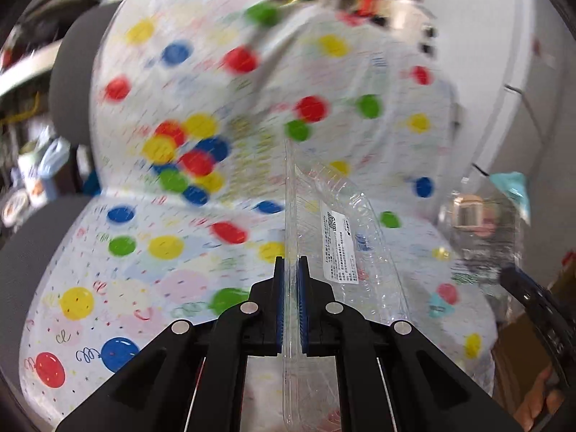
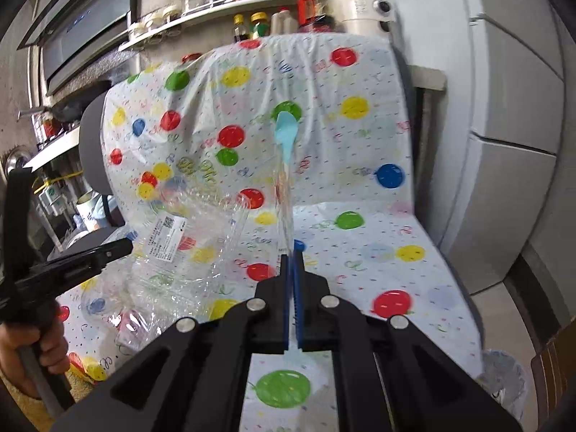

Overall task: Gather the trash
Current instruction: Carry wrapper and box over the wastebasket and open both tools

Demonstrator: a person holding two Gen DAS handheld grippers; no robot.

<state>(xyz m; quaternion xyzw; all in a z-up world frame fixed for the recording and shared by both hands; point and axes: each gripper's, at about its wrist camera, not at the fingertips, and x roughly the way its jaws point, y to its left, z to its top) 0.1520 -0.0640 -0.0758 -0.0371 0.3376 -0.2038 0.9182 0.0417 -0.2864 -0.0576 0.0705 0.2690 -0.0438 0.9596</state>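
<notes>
- Our left gripper (image 1: 291, 262) has its fingers (image 1: 279, 288) pressed together on the thin edge of a clear plastic clamshell container (image 1: 345, 237).
- The container stands on edge between the blue pads and stretches forward and to the right, with a white printed label (image 1: 340, 248) on its side.
- Our right gripper (image 2: 292, 257) has its fingers (image 2: 285, 288) closed on a crinkled transparent wrapper (image 2: 284, 194) that rises straight up from the pads and ends in a light blue tip (image 2: 286, 131).
- From the right wrist view, the left gripper (image 2: 118, 248) appears at the left edge, held by a hand (image 2: 32, 345), with the clear container (image 2: 172, 252) hanging below and beside it.
- From the left wrist view, the wrapper with its blue corner (image 1: 511, 187) shows at the far right, blurred.
- Behind both pieces of trash is a chair (image 2: 90, 136) draped in a white plastic sheet (image 2: 360, 198) printed with coloured balloons.
- A wall shelf (image 2: 216, 9) with jars and bottles runs above the chair back.
- A white cabinet (image 2: 511, 144) stands to the chair's right.
</notes>
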